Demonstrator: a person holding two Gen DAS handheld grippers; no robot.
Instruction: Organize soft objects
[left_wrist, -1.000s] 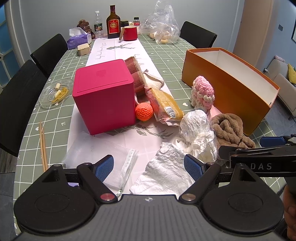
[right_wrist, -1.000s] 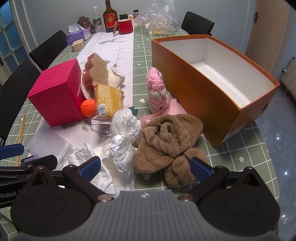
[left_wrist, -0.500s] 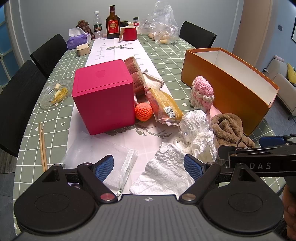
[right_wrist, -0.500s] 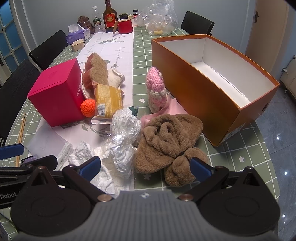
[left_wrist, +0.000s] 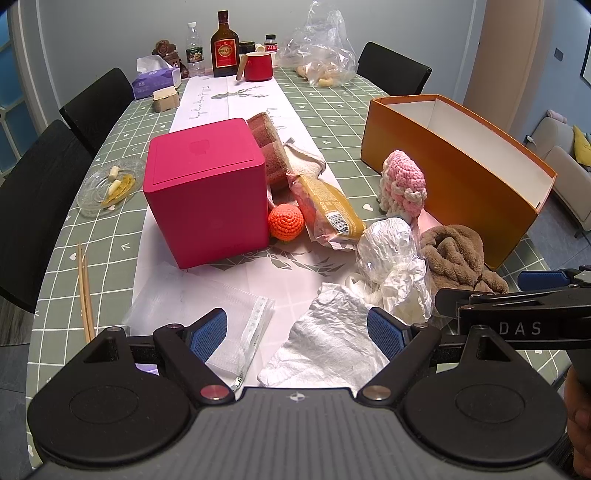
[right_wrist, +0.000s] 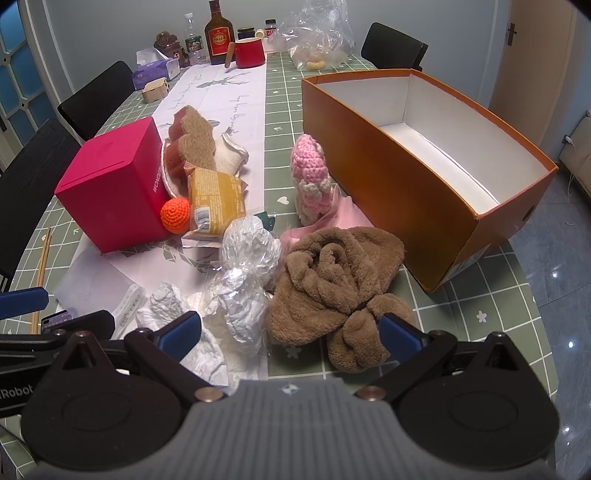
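An open orange box (right_wrist: 406, 192) (left_wrist: 454, 166) stands empty at the right. A brown fleece cloth (right_wrist: 332, 273) (left_wrist: 456, 254) lies in front of it. A pink-and-white crochet piece (right_wrist: 310, 177) (left_wrist: 402, 184) stands upright beside the box. An orange crochet ball (right_wrist: 175, 214) (left_wrist: 286, 221) rests against a magenta cube box (right_wrist: 110, 192) (left_wrist: 207, 192). Brown sponges (right_wrist: 192, 140) and a yellow packet (right_wrist: 216, 197) lie behind. My right gripper (right_wrist: 290, 334) is open, just short of the brown cloth. My left gripper (left_wrist: 297, 332) is open above white crumpled paper (left_wrist: 328, 343).
Crumpled white plastic (right_wrist: 247, 258) and a clear bag (left_wrist: 207, 310) lie in front. Chopsticks (left_wrist: 85, 291) and a glass dish (left_wrist: 109, 184) are at the left. Bottles, a red mug (left_wrist: 257, 66), a tissue box and a plastic bag stand at the far end. Black chairs surround the table.
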